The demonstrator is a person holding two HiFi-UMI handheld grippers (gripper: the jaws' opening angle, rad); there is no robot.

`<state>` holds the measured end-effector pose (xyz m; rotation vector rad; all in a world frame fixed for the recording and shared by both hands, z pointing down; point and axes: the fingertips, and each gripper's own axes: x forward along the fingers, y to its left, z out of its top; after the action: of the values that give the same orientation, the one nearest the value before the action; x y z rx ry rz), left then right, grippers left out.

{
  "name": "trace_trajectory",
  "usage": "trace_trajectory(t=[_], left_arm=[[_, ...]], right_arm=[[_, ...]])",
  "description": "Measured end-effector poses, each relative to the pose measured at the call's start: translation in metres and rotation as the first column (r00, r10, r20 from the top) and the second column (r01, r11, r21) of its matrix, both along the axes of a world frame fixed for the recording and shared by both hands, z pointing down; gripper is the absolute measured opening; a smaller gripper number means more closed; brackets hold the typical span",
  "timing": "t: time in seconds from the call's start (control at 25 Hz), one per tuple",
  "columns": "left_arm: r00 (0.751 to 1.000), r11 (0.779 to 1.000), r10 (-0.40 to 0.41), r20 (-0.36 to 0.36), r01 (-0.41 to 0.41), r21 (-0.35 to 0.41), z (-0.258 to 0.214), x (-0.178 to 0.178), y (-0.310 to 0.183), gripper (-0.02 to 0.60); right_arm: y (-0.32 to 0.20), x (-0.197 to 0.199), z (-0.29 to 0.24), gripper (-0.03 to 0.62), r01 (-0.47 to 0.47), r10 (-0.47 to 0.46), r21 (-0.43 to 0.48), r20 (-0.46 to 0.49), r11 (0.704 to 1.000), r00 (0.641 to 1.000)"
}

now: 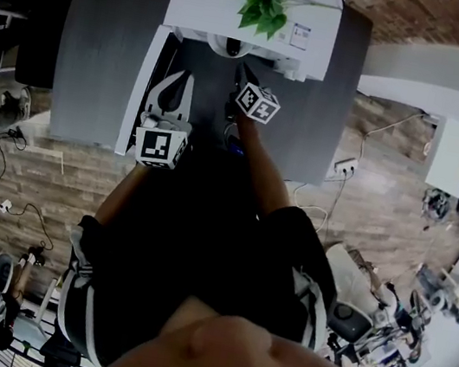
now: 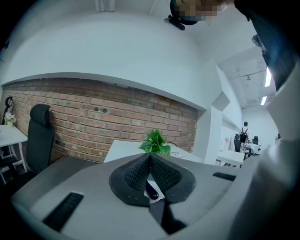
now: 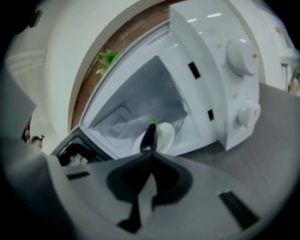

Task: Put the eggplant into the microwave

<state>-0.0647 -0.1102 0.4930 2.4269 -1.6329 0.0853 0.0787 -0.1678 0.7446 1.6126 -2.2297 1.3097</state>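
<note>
The right gripper (image 3: 150, 153) has its fingers clenched on the eggplant (image 3: 149, 136), whose tip is at the open microwave (image 3: 211, 70). Best to ease it in low, onto the plate (image 3: 166, 135). The left gripper (image 2: 150, 157) has its fingers pressed together.

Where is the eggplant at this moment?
In the right gripper view, the eggplant sticks out from the tips of the right gripper, green stem forward, at the open microwave, before a white dish inside.
</note>
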Motion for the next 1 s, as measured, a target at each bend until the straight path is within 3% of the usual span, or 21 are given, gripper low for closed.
trace_trajectory(t=[0.12, 0.56, 1.0], left_arm=[[1.000, 1.000, 0.010, 0.000, -0.010, 0.001, -0.001, 0.001, 0.002, 0.037], [0.999, 0.999, 0.044, 0.014, -0.043, -0.010, 0.004, -0.001, 0.001, 0.037], [0.999, 0.998, 0.048, 0.024, -0.047, -0.031, 0.013, 0.000, -0.005, 0.037]], right_arm=[[0.003, -0.010, 0.002, 0.032, 0.063, -0.062, 0.010, -0.094, 0.998, 0.994], [0.009, -0.027, 0.022, 0.035, 0.106, -0.113, -0.051, -0.179, 0.993, 0.977], [-0.004, -0.041, 0.031, 0.037, 0.131, -0.143, -0.078, -0.182, 0.988, 0.973]])
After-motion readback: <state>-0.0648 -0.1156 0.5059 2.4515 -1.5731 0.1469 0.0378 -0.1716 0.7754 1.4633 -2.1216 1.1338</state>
